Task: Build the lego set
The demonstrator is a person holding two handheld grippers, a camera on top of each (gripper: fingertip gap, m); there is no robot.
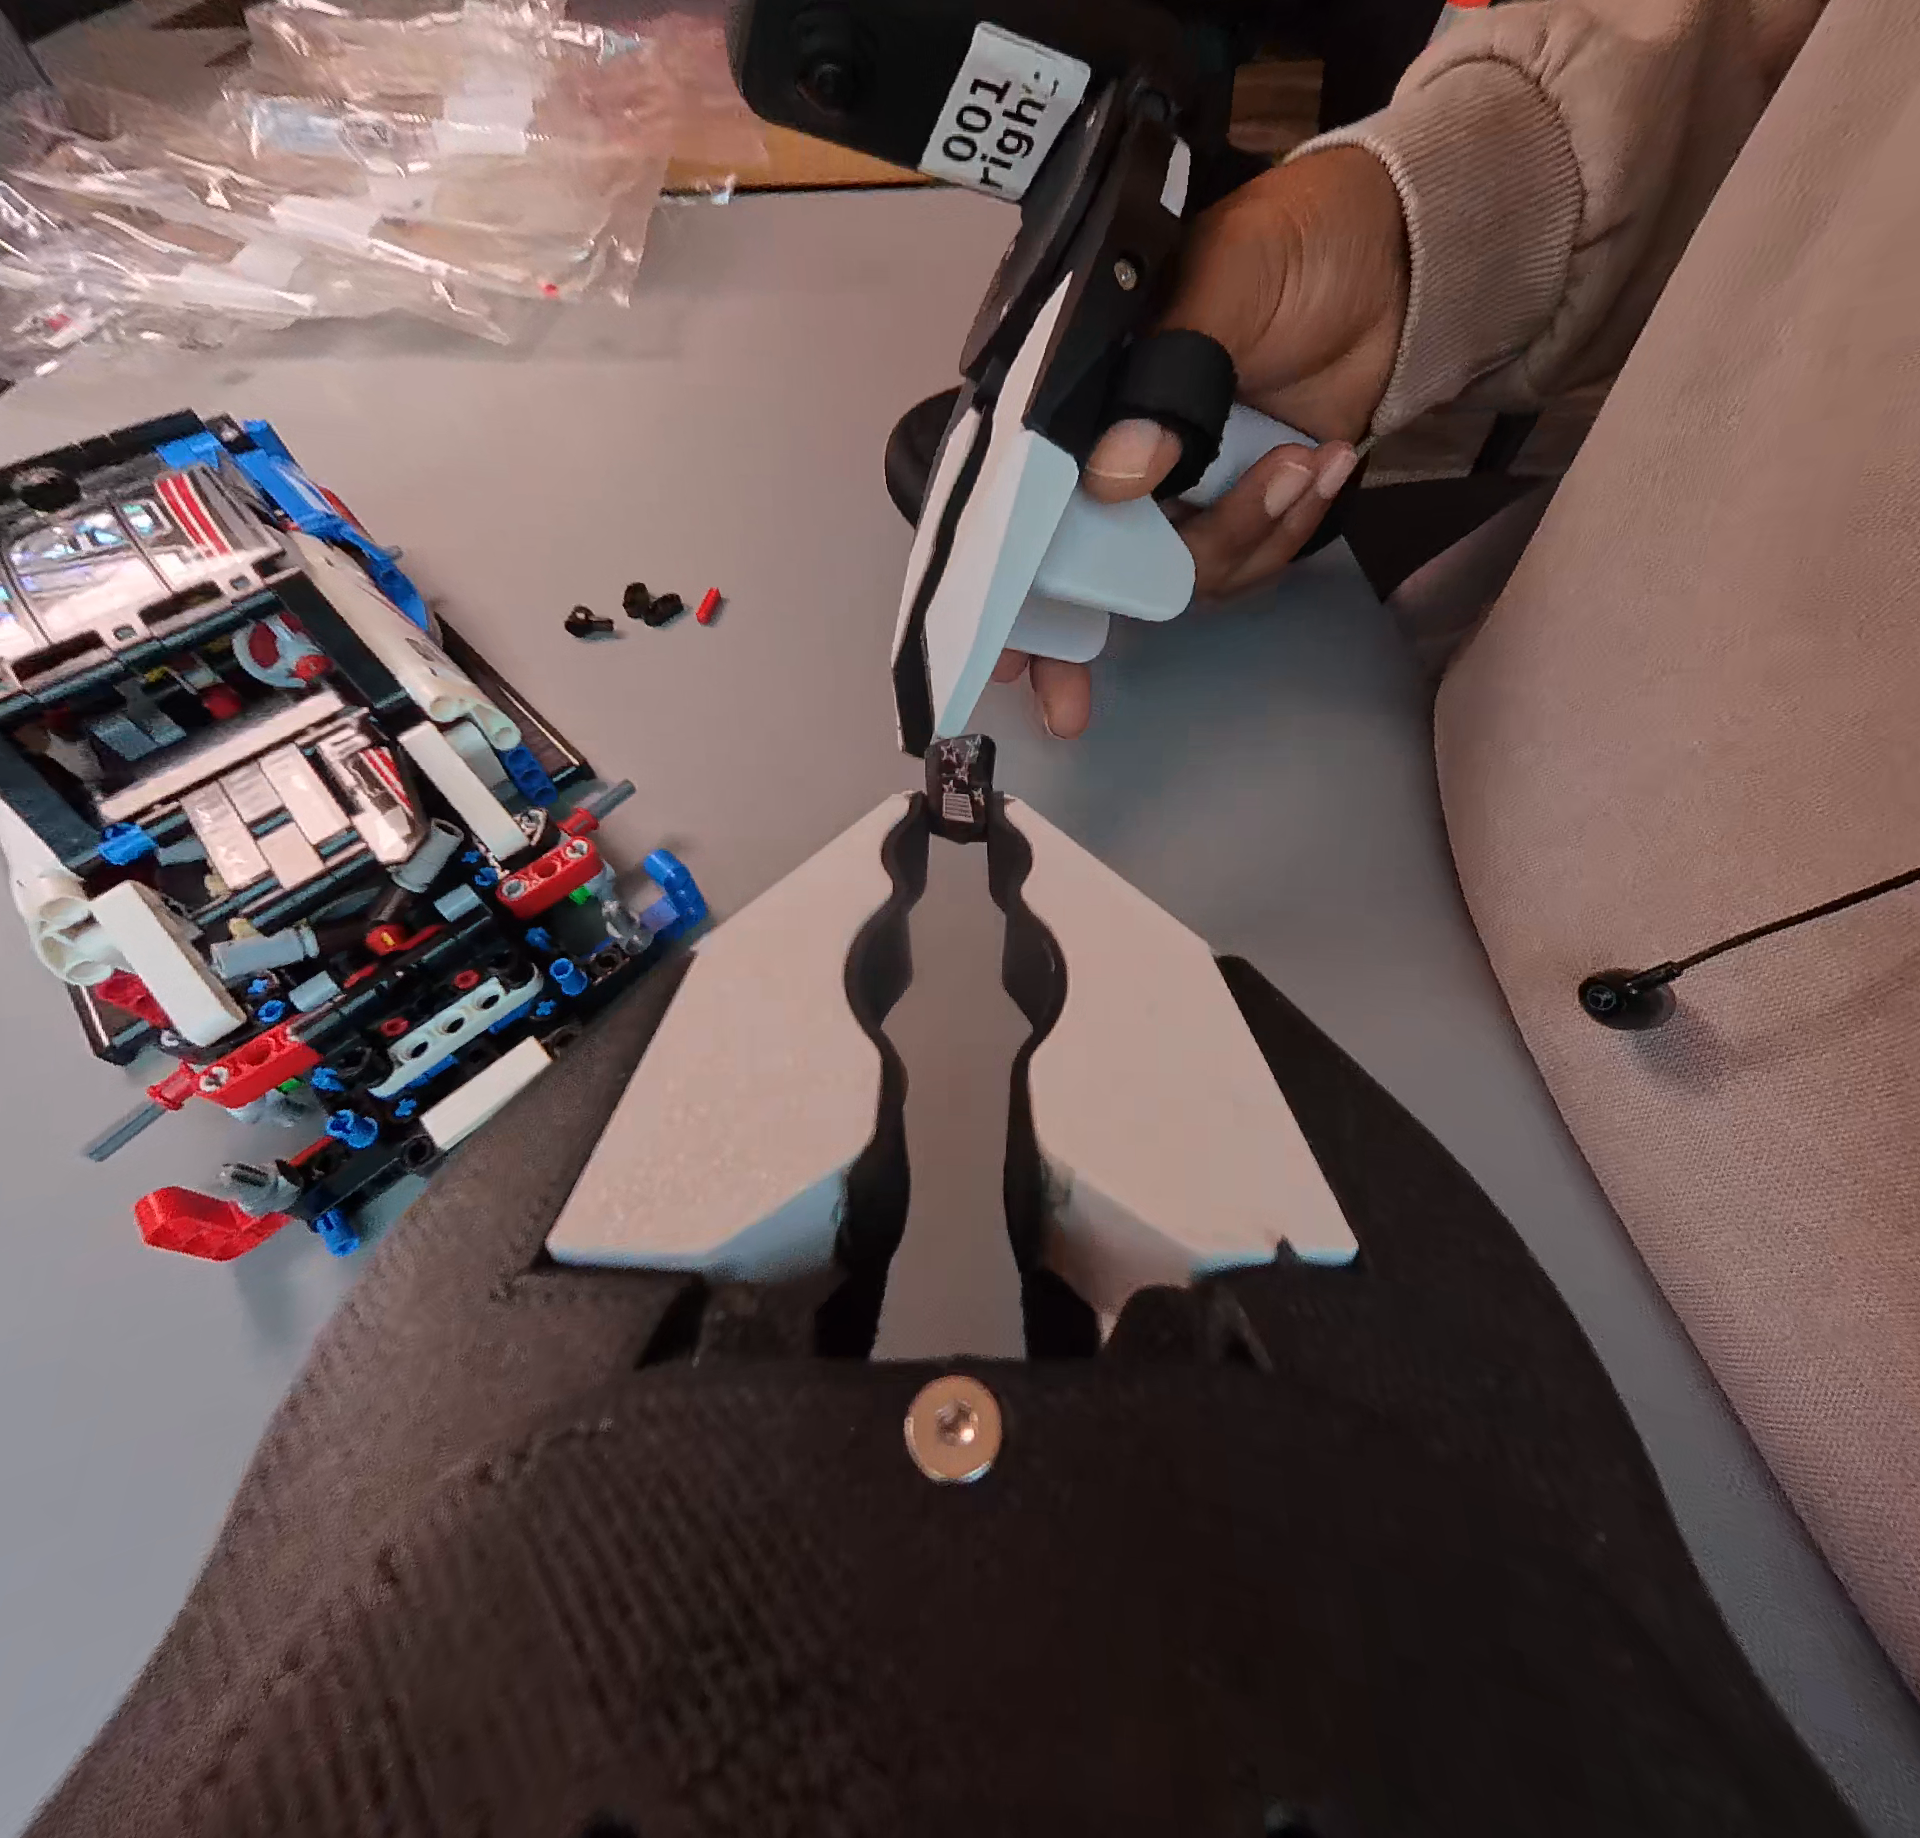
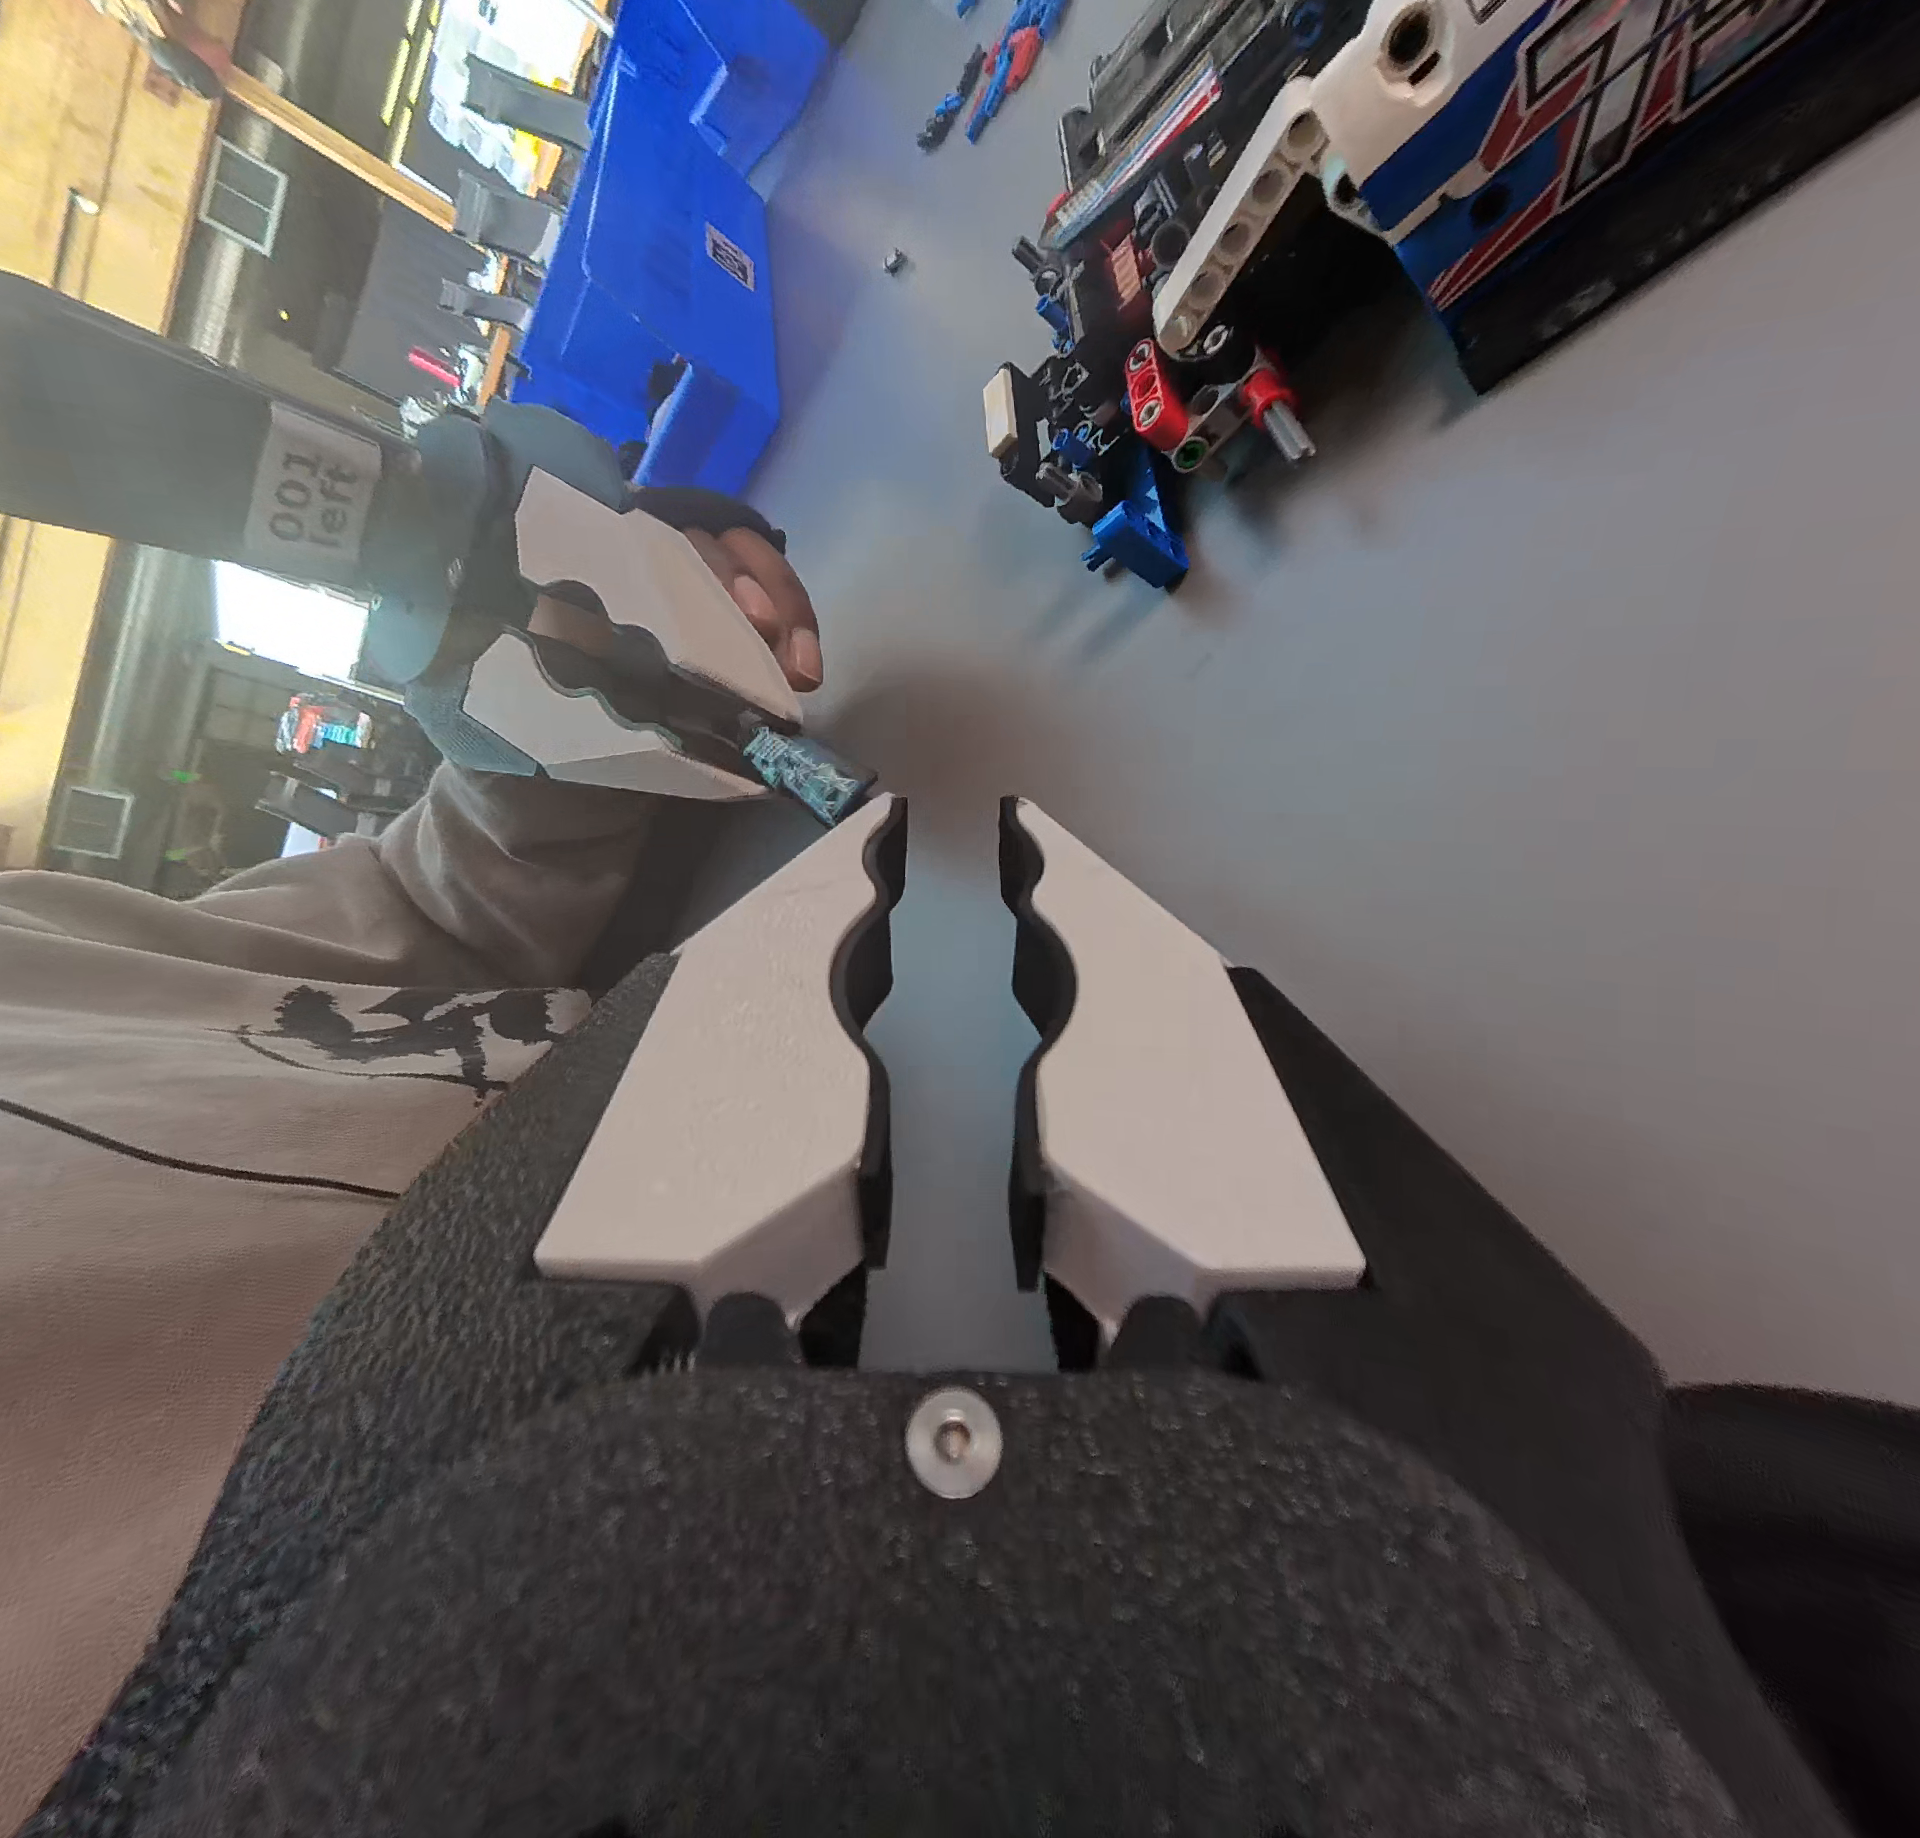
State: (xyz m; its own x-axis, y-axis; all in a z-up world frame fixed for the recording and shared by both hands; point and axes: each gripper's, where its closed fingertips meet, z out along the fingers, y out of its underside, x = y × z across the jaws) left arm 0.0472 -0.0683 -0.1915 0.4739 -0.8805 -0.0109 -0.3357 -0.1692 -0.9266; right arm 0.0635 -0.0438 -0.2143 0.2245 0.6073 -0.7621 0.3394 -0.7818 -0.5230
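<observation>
- The left tongs (image 1: 958, 820), white wedge-shaped fingers with wavy black inner pads on a black textured body, are pinching a small black stickered lego piece (image 1: 961, 789) at their very tips, holding it above the grey surface (image 1: 790, 438).
- The right tongs (image 2: 951, 822), of the same white-and-black build, are standing spread with nothing between their tips; in the left wrist view they (image 1: 935, 728) are pointing down with their tips touching or just above the top of the held piece.
- A person's hand (image 1: 1278, 375), in a beige ribbed sleeve, is gripping the right tool's handle.
- The partly built lego car (image 1: 270, 832), white, blue, red and black with exposed beams and pins, is lying on the surface well to the left of the tongs.
- A few loose small black connectors (image 1: 649, 604) and one red pin (image 1: 709, 605) are lying on the surface between the car and the tongs.
- Crumpled clear plastic bags (image 1: 312, 178) are lying farther back on the surface.
- A large blue plastic bin (image 2: 675, 261) is standing at the far edge in the right wrist view, with more loose blue and red pieces (image 2: 1003, 63) scattered near it.
</observation>
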